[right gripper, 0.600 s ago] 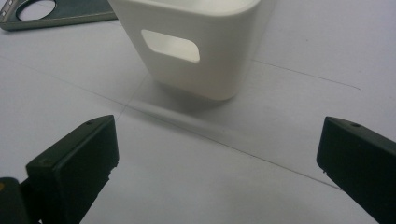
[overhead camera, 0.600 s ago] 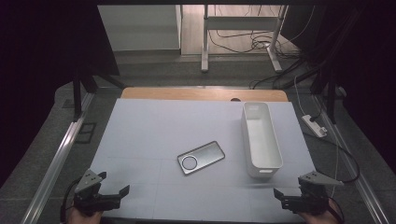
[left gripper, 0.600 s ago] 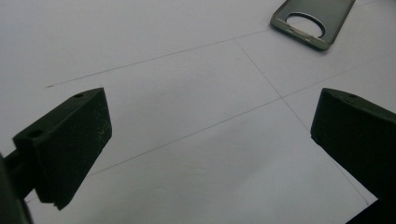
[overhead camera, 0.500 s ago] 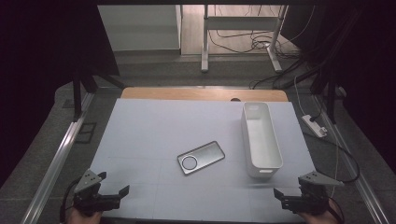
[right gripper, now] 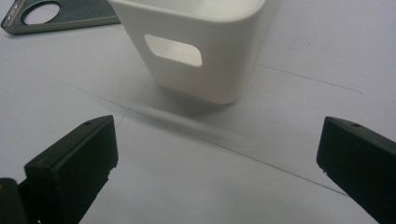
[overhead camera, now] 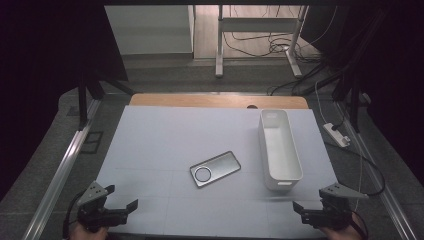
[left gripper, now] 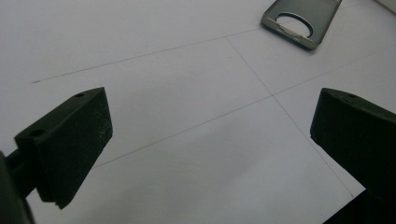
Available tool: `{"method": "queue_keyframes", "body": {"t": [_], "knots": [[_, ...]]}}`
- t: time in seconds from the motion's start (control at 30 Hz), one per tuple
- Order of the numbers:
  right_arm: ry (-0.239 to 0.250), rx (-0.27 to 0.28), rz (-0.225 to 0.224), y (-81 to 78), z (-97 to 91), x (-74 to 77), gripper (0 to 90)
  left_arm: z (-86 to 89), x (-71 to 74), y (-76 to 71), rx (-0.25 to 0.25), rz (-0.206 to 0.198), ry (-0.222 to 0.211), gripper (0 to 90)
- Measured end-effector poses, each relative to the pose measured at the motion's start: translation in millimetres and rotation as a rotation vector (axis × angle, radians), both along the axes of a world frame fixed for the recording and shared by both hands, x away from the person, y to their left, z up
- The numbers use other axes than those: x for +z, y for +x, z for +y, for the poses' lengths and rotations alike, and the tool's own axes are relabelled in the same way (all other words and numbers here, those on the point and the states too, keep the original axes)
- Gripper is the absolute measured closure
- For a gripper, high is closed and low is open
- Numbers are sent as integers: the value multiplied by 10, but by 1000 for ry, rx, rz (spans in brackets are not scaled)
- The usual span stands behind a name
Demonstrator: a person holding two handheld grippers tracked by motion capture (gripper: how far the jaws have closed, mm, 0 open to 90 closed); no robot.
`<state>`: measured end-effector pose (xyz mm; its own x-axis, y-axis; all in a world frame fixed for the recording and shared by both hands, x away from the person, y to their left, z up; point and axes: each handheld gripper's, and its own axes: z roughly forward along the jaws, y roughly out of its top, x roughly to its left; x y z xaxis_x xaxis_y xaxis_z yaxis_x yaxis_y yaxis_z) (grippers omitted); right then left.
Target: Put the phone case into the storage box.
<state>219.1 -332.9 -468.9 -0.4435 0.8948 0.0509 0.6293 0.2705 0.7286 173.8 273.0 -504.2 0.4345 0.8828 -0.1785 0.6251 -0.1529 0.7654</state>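
Observation:
A flat grey rectangular plate with a round ring (overhead camera: 215, 169) lies near the middle of the white mat; the left gripper view shows it far ahead (left gripper: 301, 21). To its right stands a long white bin (overhead camera: 283, 179), empty as far as I see, with a handle slot in its near end (right gripper: 196, 51). My left gripper (overhead camera: 120, 196) rests open at the mat's front left corner, nothing between its jaws (left gripper: 210, 140). At the front right corner, just short of the bin, my right gripper (overhead camera: 310, 200) is open and empty (right gripper: 217, 158).
The white mat (overhead camera: 165, 140) covers a wooden table whose far edge (overhead camera: 215, 100) shows. Metal rails run down both sides, and a power strip (overhead camera: 336, 134) with cables lies on the floor at the right.

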Motion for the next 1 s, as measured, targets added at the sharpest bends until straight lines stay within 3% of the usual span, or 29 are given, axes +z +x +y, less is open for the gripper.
{"method": "queue_keyframes", "body": {"t": [0.43,0.67,0.77,1.0], "knots": [[-3,1,-3,1,8,1,0,-4,0,15,-25,13,-6,5],[-2,1,0,6,9,-1,0,-38,13,38,-43,-4,13,0],[-7,0,0,6,16,-2,0,-43,18,42,-58,-7,2,0],[-2,-3,5,15,10,-5,0,-72,22,77,-61,9,18,0]]}}
